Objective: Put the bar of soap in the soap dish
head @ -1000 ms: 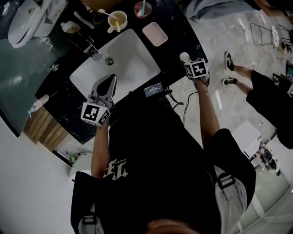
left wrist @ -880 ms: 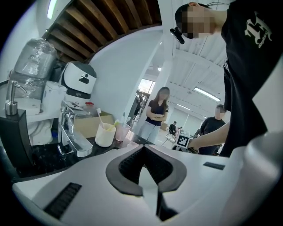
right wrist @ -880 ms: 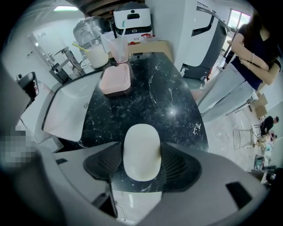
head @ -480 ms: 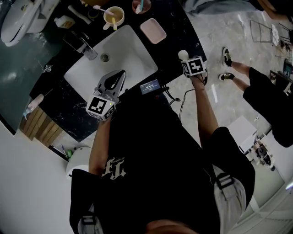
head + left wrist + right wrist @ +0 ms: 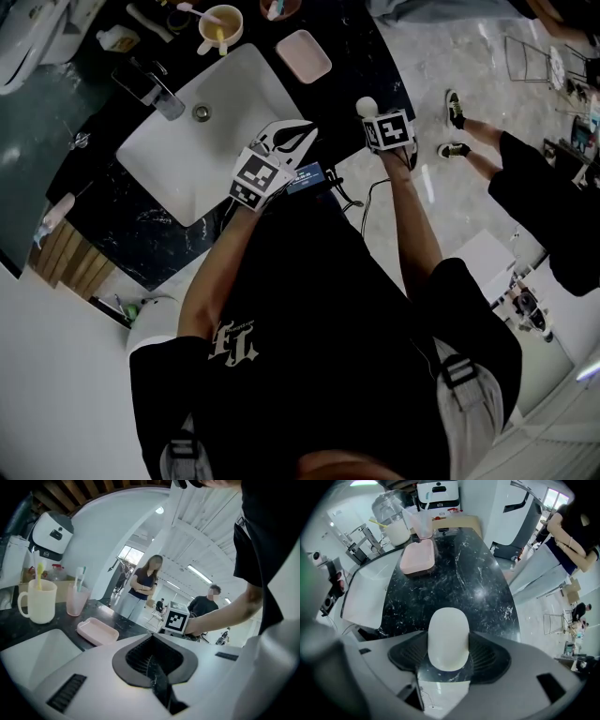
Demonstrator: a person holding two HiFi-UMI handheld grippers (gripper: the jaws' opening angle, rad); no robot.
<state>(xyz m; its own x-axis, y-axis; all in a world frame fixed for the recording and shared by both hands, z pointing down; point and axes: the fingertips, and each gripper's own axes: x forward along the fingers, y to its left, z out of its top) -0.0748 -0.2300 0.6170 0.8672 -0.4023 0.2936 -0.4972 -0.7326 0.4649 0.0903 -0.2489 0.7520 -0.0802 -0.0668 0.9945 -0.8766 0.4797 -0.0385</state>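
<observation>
While the right gripper is clamping the white bar of soap between its jaws at lower centre, the pink soap dish is sitting empty on the black counter at upper left. The left gripper is holding its jaws together on nothing. Carrying the soap over and releasing it are, by my judgement, what is remaining.

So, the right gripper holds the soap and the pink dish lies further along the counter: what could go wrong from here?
1. The bar of soap sticks out well beyond the pads of the right gripper and looks smooth; it might slip onto the counter or the floor.
2. The soap dish lies beside the sink and near a pink cup; a release off target might drop the soap into the basin, or the gripper might knock the cup.
</observation>
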